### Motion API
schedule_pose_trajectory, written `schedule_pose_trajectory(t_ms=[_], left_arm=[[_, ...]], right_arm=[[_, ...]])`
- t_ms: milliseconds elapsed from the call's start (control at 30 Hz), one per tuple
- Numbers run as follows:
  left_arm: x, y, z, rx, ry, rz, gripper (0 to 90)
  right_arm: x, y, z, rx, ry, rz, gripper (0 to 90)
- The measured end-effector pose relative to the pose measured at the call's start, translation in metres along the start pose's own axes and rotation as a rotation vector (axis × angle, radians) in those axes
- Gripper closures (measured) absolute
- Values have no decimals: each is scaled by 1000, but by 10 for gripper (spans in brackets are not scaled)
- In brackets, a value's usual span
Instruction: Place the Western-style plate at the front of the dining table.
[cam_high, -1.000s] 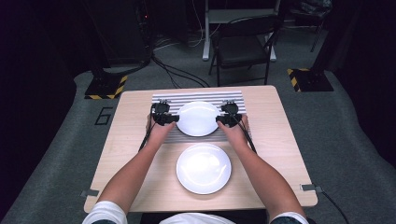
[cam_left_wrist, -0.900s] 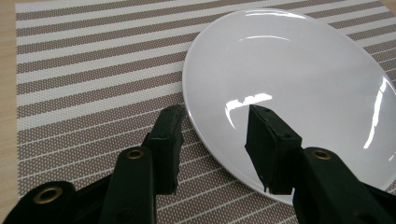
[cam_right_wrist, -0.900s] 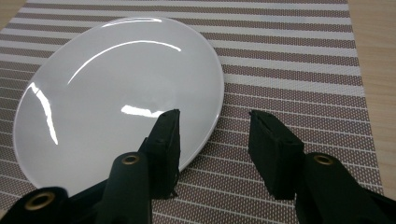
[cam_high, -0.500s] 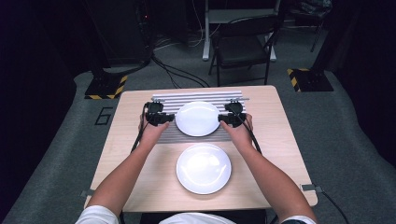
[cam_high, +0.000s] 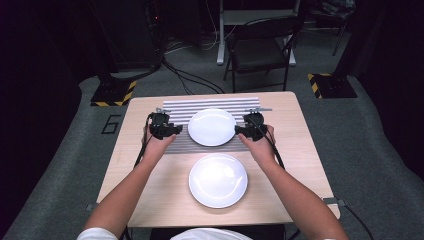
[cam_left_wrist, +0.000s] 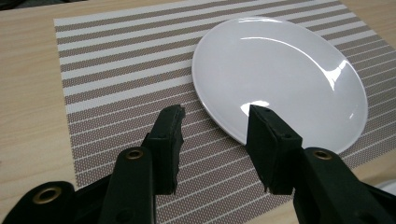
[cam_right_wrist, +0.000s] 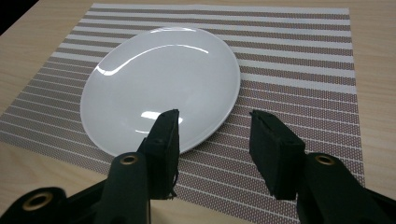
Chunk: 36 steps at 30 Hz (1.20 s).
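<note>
Table (cam_high: 150, 175): light wood, square-on to the person; bears everything below.
Placemat (cam_high: 220, 107): striped, brown and white, spread flat across the far half of the table; serves as the bed for the far plate.
Far plate (cam_high: 212, 127): white, shallow, glossy; lies flat on the placemat, roughly centred left to right, near edge close to the mat's near border. Seen again in the left gripper view (cam_left_wrist: 280, 79) and the right gripper view (cam_right_wrist: 161, 86). Judged set down for a place setting, no longer carried.
Near plate (cam_high: 218, 180): white, same kind, bare on the wood just behind the mat's near edge; apart from the far plate, likely waiting its turn.
Left gripper (cam_high: 172, 131): just beside the far plate's left rim, jaws parted and empty; in its own view (cam_left_wrist: 215, 122) one jaw over the mat, the other in front of the rim, nothing pinched.
Right gripper (cam_high: 242, 132): mirror post at the right rim, jaws likewise released (cam_right_wrist: 215, 123); clear gap, plate not gripped.
Symmetry: both grippers flank one plate, fitting a two-handed carry now let go.
</note>
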<state>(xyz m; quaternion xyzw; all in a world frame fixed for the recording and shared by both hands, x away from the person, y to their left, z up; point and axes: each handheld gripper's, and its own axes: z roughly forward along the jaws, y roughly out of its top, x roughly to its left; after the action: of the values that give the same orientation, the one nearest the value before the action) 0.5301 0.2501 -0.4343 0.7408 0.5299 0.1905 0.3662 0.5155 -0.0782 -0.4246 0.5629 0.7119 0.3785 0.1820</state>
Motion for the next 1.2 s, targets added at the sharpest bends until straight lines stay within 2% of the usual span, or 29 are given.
schedule_pose_trajectory(t_ms=[100, 233, 533, 700, 733, 800, 967, 1200], left_arm=[[1, -3, -5, 10, 2, 4, 552], [2, -7, -12, -3, 15, 7, 552], [3, -27, -23, -9, -28, -26, 544], [6, -36, -33, -20, -46, -34, 527], [5, -38, -34, -8, -46, -33, 524], [5, -43, -38, -23, -50, -23, 520], [3, -54, -46, -25, -61, -16, 504], [-1, -70, -48, -10, -73, -9, 468]], right_arm=[[-1, -3, -4, -5, 2, -8, 524], [-2, -8, -8, -2, -16, -14, 523], [-10, -23, -20, -8, 18, 8, 507], [-14, -36, -31, -9, 19, -11, 505], [-15, -38, -33, -9, 17, -8, 505], [-17, -43, -36, -12, 22, -8, 502], [-23, -58, -44, -22, 20, -18, 477], [-29, -73, -47, 8, 34, -22, 453]])
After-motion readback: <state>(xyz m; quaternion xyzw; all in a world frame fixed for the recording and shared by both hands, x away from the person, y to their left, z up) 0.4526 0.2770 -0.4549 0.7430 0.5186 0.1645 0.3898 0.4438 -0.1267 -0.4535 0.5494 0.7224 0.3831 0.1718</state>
